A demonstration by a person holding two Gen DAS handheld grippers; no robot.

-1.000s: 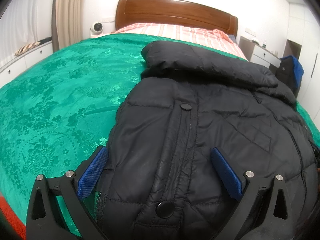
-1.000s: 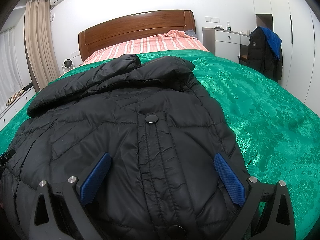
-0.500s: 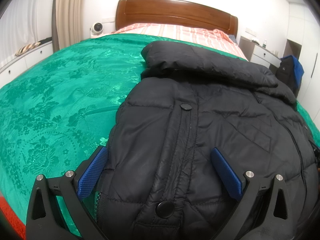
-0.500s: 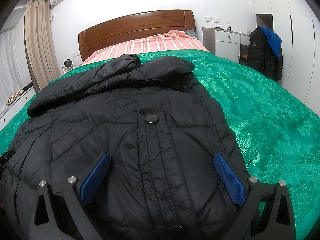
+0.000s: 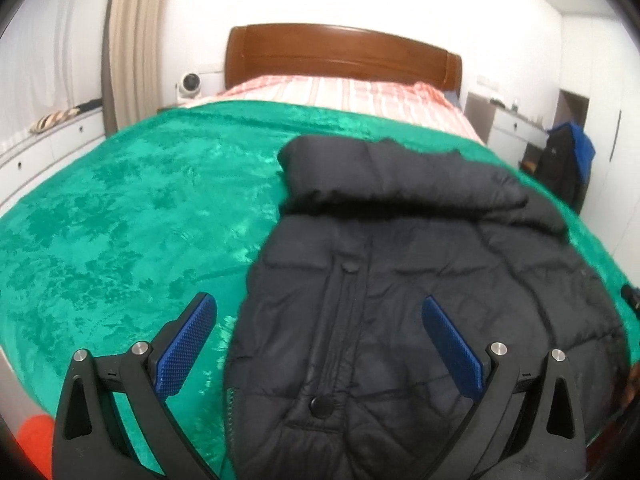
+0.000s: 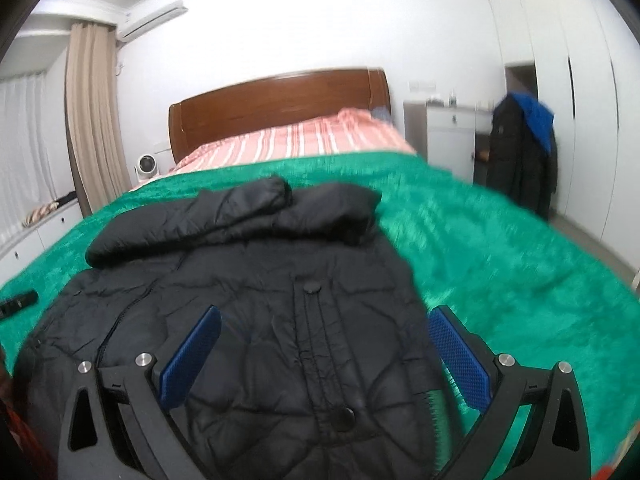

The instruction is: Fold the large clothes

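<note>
On the green bed [image 5: 120, 220], black puffer jacket [image 5: 400, 280] lies lengthwise, hood far; left tongs [image 5: 320, 344] and right tongs [image 6: 324, 352] both wide, empty, apparently just above its near hem

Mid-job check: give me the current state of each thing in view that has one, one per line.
black puffer jacket: lying on the bed, sleeves folded in across the top, not gripped.
left gripper: open, above the jacket's near end.
right gripper: open, above the jacket's near end.
green bedspread: spread flat under the jacket.
dark coat: hanging by the wardrobe.
</note>
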